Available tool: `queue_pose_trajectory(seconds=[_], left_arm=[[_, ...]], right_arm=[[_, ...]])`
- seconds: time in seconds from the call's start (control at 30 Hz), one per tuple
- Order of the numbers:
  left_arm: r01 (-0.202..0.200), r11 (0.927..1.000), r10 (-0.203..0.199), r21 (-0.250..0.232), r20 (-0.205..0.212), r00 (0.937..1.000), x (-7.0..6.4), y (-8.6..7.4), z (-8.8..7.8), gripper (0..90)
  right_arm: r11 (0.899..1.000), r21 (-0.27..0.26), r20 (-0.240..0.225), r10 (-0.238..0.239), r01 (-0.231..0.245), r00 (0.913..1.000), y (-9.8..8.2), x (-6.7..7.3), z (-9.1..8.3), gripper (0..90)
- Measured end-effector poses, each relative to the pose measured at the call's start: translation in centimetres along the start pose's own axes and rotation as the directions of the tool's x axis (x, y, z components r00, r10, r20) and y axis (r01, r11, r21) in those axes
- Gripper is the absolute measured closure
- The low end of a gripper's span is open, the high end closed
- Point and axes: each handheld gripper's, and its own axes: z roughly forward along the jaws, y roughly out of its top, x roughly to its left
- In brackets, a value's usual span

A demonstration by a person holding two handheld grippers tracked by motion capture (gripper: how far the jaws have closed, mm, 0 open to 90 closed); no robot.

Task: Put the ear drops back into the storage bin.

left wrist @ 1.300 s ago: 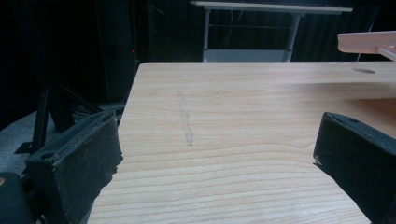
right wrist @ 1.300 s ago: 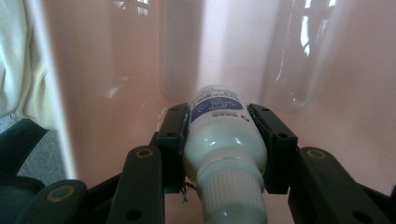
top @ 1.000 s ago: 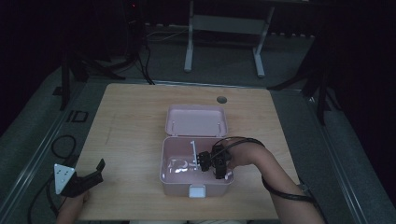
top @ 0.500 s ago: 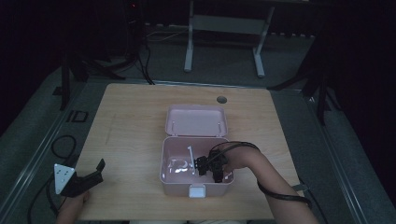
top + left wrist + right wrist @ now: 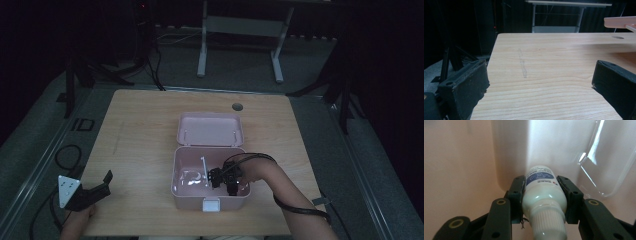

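my right gripper (image 5: 541,195) is clamped on a small white bottle (image 5: 543,200), one pad on each side of its body, the ribbed cap toward me and the blue label end pointing away. both sit down inside the open pink box (image 5: 176,172). just ahead and to the right of the jaws lies what looks like a clear plastic piece (image 5: 606,162); it's hard to tell. my left gripper (image 5: 97,187) rests well apart over the table (image 5: 549,55), jaws spread wide, nothing between them.
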Motion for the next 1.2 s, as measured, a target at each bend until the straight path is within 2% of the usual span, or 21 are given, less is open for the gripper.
queue_pose_trajectory(seconds=[0.3,0.4,0.57,0.7,0.8,0.87,0.97,1.03,1.2], left_arm=[[0.0,1.0,0.0,0.0,-0.001,1.0,0.0,0.0,0.0,0.9],[-0.002,1.0,0.002,0.0,-0.003,1.0,0.0,0.0,0.0,1.0],[-0.001,1.0,0.001,0.0,-0.003,1.0,0.0,0.0,0.0,0.9],[0.001,1.0,-0.001,0.001,-0.002,1.0,0.0,0.0,0.0,1.0],[0.0,1.0,0.0,0.0,-0.004,1.0,0.0,0.0,0.0,0.9],[0.001,1.0,-0.001,0.0,-0.005,1.0,0.0,0.0,0.0,0.9],[0.0,1.0,0.0,0.0,-0.004,1.0,0.0,0.0,0.0,1.0],[0.0,1.0,0.0,0.0,-0.004,1.0,0.0,0.0,0.0,0.9],[-0.001,1.0,0.001,-0.002,-0.007,1.0,0.0,0.0,0.0,0.9]], right_arm=[[1.0,-0.028,-0.021,0.004,-0.004,0.9998,-0.3,0.1,-0.3,52.7],[1.0,-0.03,-0.014,-0.005,0.005,0.9999,-0.4,0.2,-0.5,50.1],[0.999,-0.051,-0.006,0.008,-0.008,1.0,-0.7,0.2,-1.3,44.8],[0.997,-0.068,0.019,0.03,-0.029,0.9994,-0.9,0.3,-2.5,38.2],[0.993,-0.113,0.025,0.038,-0.035,0.999,-1.1,0.4,-3.6,32.7],[0.989,-0.149,0.045,0.033,-0.026,0.9984,-1.4,0.5,-4.5,29.4],[0.979,-0.203,0.07,0.034,-0.019,0.997,-2.0,0.7,-5.9,20.1],[0.972,-0.235,0.086,0.037,-0.016,0.9956,-2.6,0.7,-6.7,18.4],[0.967,-0.253,0.11,0.05,-0.021,0.9927,-3.9,0.7,-7.4,16.3]])
